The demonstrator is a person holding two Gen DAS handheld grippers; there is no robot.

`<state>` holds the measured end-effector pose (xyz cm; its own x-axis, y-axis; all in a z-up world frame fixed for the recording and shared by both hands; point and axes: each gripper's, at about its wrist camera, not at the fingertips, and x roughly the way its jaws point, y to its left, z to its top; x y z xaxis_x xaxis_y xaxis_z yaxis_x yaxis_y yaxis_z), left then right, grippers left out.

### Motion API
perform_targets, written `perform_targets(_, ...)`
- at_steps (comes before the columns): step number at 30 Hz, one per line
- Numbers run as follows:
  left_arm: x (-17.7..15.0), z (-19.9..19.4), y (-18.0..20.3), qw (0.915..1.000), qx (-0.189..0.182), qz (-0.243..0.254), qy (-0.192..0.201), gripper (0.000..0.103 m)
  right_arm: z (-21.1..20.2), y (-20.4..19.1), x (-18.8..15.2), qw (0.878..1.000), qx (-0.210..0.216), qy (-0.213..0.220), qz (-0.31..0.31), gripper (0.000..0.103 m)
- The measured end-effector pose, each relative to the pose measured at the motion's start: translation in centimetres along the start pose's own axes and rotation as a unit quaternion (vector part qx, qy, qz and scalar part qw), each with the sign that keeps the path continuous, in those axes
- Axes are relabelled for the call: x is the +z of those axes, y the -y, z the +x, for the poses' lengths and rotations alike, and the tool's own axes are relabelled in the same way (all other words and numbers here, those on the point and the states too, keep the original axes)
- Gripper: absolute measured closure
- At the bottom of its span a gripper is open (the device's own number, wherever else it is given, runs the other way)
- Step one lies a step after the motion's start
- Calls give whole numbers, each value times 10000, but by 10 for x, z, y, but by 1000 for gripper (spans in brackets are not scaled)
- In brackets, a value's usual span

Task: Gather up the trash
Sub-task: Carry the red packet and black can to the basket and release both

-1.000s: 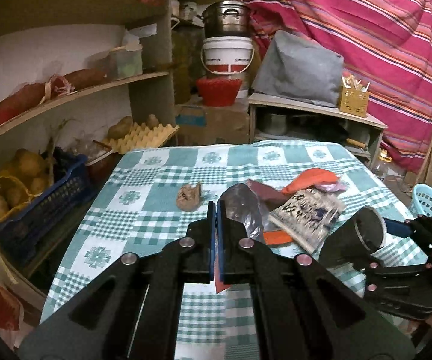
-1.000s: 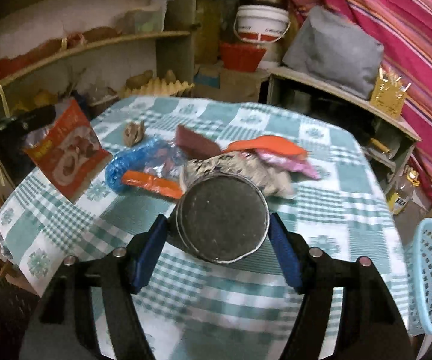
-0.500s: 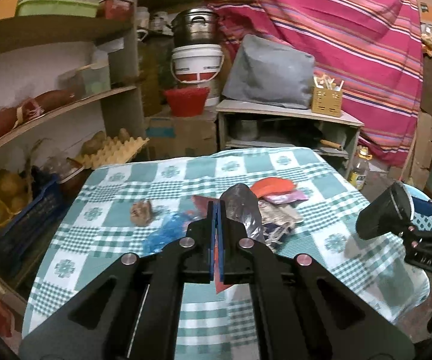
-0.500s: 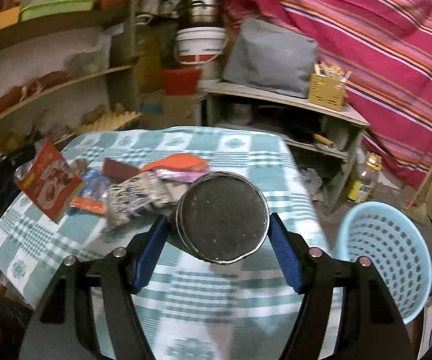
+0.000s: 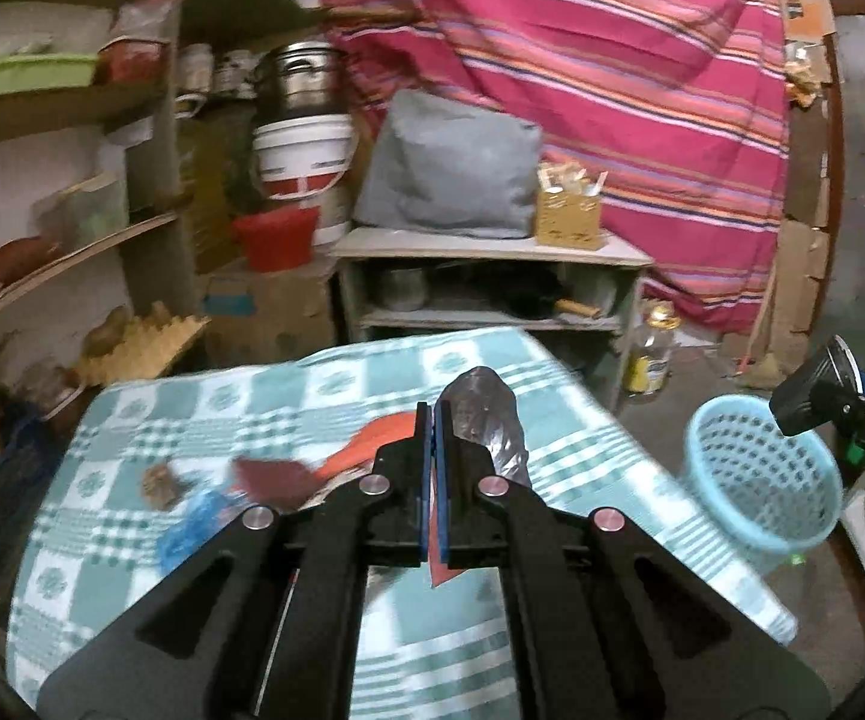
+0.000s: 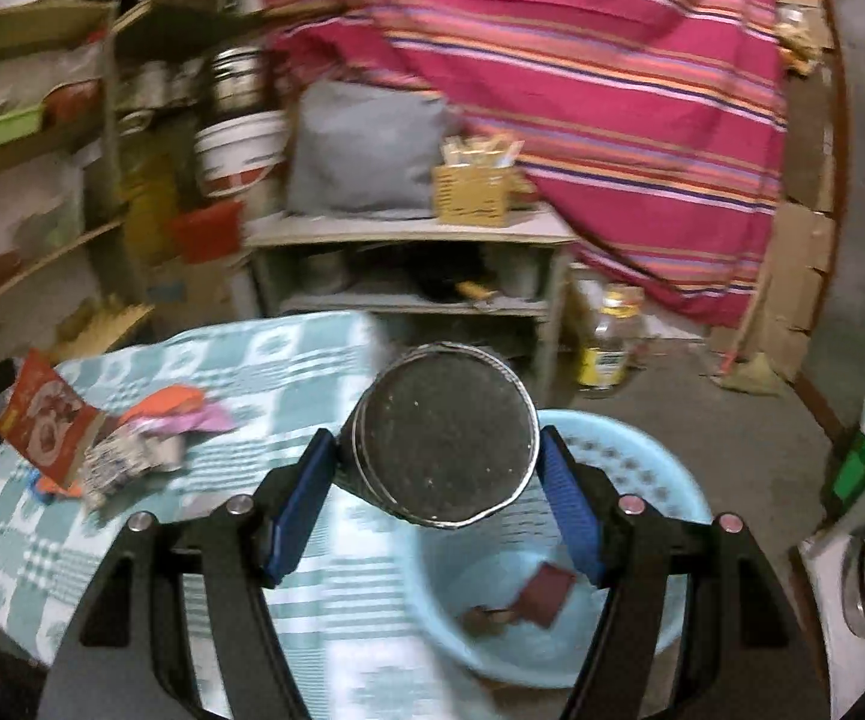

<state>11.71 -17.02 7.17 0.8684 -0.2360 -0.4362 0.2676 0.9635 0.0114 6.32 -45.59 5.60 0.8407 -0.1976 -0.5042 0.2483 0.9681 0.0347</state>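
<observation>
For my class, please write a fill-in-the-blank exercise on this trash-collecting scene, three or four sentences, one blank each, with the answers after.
1. The right gripper is shut on a round ____.
2. The left gripper pinches a red ____.
3. The basket on the floor beside the table is light ____ in colour.
4. Some trash already lies ____ the basket.

Missing words: can; wrapper; blue; inside
</observation>
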Motion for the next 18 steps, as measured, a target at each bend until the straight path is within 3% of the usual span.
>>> perform_targets(4,9,10,42,9993,-339,128,34,103,0,40,5,9993,-365,58,80,35)
perform_targets(8,11,20,83,9976,-631,272,39,103,11,72,-6,9985,-417,-5,350,35)
perform_targets(18,2,61,179,9885,-1394,534,-233,103,36,110,-30,9963,-605,-299,526,35)
